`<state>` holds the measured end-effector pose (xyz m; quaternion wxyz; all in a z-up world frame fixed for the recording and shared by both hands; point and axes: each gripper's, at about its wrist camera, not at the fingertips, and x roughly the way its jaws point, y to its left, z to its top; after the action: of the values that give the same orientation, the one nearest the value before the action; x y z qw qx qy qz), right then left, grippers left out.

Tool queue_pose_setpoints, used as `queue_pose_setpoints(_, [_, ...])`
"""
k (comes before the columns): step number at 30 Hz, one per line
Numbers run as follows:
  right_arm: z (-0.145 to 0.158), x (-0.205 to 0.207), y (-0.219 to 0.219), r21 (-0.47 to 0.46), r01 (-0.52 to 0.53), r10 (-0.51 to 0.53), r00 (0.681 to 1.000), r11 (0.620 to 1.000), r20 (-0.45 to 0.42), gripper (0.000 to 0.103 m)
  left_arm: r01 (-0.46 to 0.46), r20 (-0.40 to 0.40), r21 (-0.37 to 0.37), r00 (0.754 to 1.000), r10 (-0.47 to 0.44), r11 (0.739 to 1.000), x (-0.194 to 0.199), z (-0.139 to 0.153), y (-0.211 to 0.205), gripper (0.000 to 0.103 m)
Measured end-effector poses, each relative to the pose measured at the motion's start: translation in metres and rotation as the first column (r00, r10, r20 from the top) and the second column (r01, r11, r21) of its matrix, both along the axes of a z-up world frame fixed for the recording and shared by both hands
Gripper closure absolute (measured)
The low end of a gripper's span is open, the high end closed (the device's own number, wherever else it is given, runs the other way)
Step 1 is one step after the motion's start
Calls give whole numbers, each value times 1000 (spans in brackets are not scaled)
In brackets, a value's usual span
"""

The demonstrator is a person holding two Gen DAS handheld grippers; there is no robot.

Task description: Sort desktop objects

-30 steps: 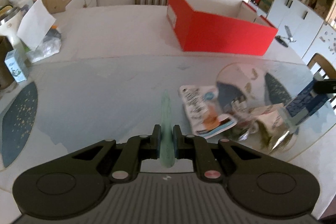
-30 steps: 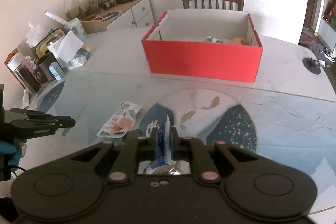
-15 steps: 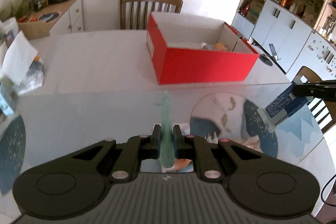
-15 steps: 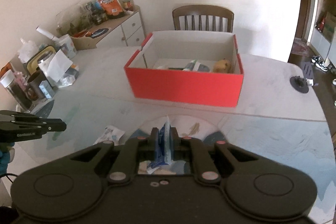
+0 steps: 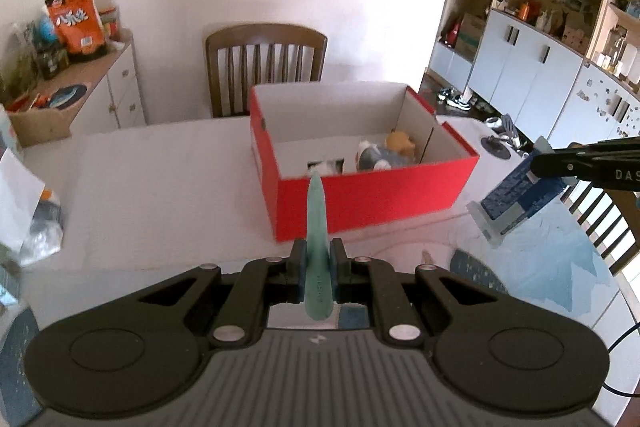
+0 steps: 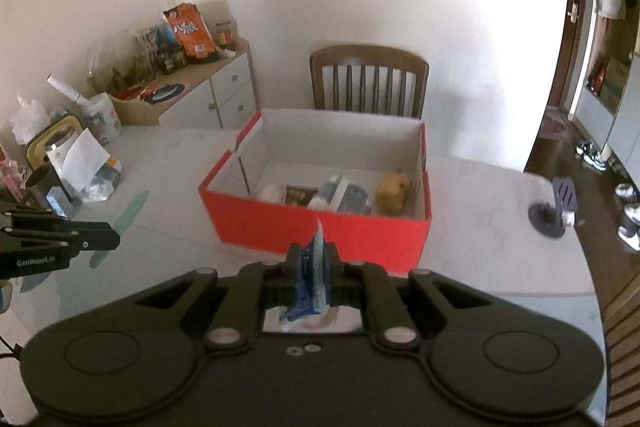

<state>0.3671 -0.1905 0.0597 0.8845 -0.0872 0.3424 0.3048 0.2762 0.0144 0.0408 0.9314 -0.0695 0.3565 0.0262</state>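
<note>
Red box (image 5: 372, 195) on the white table (image 5: 160, 187), open at the top, holds a small heap along its near right side: a yellow-brown lump (image 6: 394, 189), a grey-and-white packet (image 6: 344, 195), a dark-framed card (image 6: 298, 195) and a pale round item (image 6: 268, 193), none sharp enough to name. A wooden chair (image 5: 266, 67) stands behind it at the far edge. Left gripper (image 5: 318, 261) is clamped narrow on a slim green stick (image 5: 317, 223) that points up and away toward the box's near wall; the same stick shows from the side in the right view (image 6: 130, 211). Right gripper (image 6: 314, 261) is pinched on a blue sachet (image 6: 310, 283), seen from the left view hanging at the right (image 5: 516, 199) above the table's painted glass section (image 5: 560, 267). Both items are in the air, short of the box. A second ago both grippers sat lower over the glass, with a printed snack wrapper lying in front of them; since then each has risen and closed on the box, whose contents are now open to view. The wrapper has dropped out of sight below the tools. The grips on stick and sachet are unchanged. Clutter crowds the table's left end (image 6: 72, 163).
</note>
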Motion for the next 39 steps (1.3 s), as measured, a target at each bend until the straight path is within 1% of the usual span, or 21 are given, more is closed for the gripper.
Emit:
queue_pose_setpoints(6, [10, 20, 7, 9, -8, 8, 1000, 1000, 29, 93, -10, 17, -6, 1000, 10, 1000, 22, 8, -1, 93])
queue_pose_setpoints(14, [18, 49, 7, 33, -7, 6, 999, 999, 36, 93, -31, 35, -17, 999, 32, 999, 47, 18, 2, 93])
queue_pose_setpoints(24, [22, 86, 6, 45, -7, 5, 999, 999, 39, 93, -42, 21, -16, 999, 43, 999, 86, 23, 2, 93])
queue_pose_setpoints(32, [12, 114, 6, 36, 13, -14, 1000, 999, 26, 93, -32, -19, -22, 999, 32, 999, 120, 16, 0, 93])
queue_pose_setpoints(34, [8, 122, 7, 30, 20, -21, 1000, 999, 16, 93, -25, -24, -10, 999, 25, 1000, 129, 14, -1, 93])
queue_pose_setpoints(39, [-3, 139, 13, -15, 21, -21, 1000, 1000, 6, 93, -19, -50, 9, 999, 20, 1000, 154, 7, 3, 93])
